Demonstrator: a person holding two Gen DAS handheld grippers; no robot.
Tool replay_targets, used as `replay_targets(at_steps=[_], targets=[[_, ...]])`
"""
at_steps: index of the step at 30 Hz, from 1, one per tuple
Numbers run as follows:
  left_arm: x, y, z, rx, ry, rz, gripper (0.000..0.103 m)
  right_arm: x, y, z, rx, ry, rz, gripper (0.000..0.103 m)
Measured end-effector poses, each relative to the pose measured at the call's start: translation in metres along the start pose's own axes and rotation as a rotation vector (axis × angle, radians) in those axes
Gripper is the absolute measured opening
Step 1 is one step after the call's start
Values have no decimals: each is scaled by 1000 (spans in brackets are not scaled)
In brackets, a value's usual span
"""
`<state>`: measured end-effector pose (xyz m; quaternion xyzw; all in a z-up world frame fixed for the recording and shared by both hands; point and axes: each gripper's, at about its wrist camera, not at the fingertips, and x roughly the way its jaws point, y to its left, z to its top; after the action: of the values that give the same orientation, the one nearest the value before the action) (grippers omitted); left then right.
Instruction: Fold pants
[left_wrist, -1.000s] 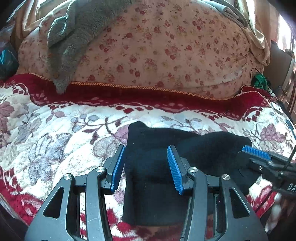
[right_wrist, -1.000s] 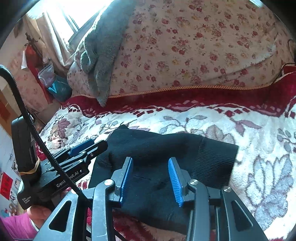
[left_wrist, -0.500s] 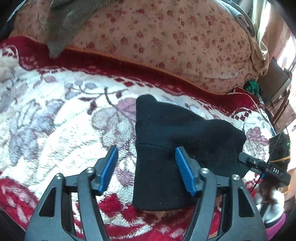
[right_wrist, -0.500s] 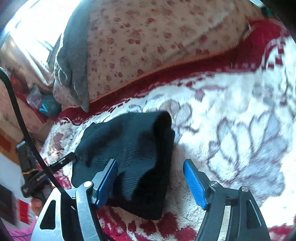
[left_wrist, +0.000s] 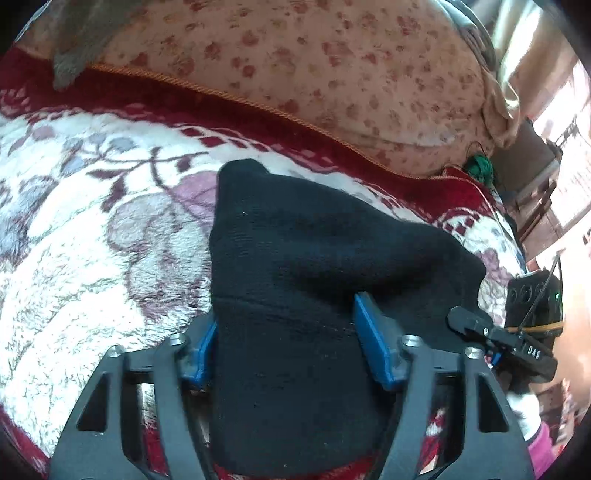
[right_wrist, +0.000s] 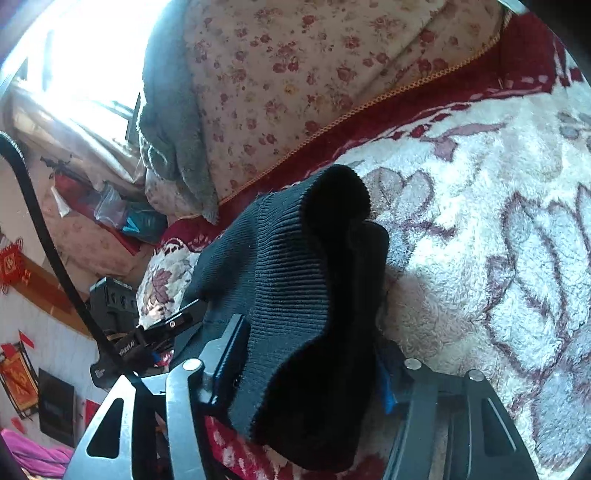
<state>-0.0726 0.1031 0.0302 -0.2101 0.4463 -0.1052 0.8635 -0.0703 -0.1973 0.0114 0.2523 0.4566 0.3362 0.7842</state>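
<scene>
A: Left wrist view first: your left gripper (left_wrist: 284, 343) straddled the near end of the black pants (left_wrist: 314, 280), which lay bundled on the flowered blanket (left_wrist: 92, 229). The jaws stood about as wide as the cloth between them; whether they actually pinched it, I couldn't tell.

B: And how would the pants handle?

A: Soft, thick ribbed knit, light and floppy, I'd judge. You'd do best taking hold at a doubled edge, where several layers bunch together, not on the flat middle.

B: On the right?

A: In the right wrist view, your right gripper (right_wrist: 314, 365) had cloth draped between and over its jaws, the ribbed end raised off the blanket. Its pads were mostly hidden, so a firm clamp couldn't be confirmed.

B: Compared with half a second before?

A: Then both tongs hovered wide open with the bundle flat. By this moment both had come onto the cloth, and the right end had risen.
</scene>
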Motion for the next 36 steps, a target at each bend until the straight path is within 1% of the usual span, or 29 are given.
replay_targets(at_steps=[1, 2, 3, 6, 7, 8, 10, 14, 16, 20, 24, 29, 32, 36], targets=[[-3, -2, 0, 13, -5, 5, 52, -2, 1, 0, -5, -5, 1, 50], [-5, -2, 1, 17, -9, 4, 42, -3, 4, 1, -14, -9, 2, 47], [-9, -1, 2, 15, -16, 1, 36, -6, 6, 2, -20, -16, 8, 46], [-20, 2, 7, -2, -27, -23, 28, -12, 15, 5, -29, -26, 31, 41], [-25, 2, 8, -1, -34, -25, 27, -13, 19, 6, -37, -28, 45, 39], [-28, 2, 8, 4, -43, -18, 26, -13, 25, 8, -48, -29, 61, 37], [-38, 3, 10, 18, -76, 13, 26, -8, 36, 13, -73, -20, 66, 36], [-66, 20, 14, -20, -123, 23, 25, 5, 54, 16, -89, -6, 101, 36], [-81, 29, 17, -24, -154, 43, 25, 13, 67, 19, -111, 4, 118, 36], [-115, 54, 24, -45, -213, 96, 25, 39, 101, 29, -164, 32, 161, 35], [-143, 85, 28, -78, -253, 146, 25, 72, 134, 34, -202, 68, 205, 35], [-164, 133, 25, -144, -267, 212, 25, 123, 166, 33, -225, 131, 242, 35], [-168, 158, 22, -178, -266, 240, 25, 158, 182, 28, -236, 178, 243, 35], [-168, 190, 11, -222, -251, 278, 25, 194, 192, 19, -233, 226, 238, 35]])
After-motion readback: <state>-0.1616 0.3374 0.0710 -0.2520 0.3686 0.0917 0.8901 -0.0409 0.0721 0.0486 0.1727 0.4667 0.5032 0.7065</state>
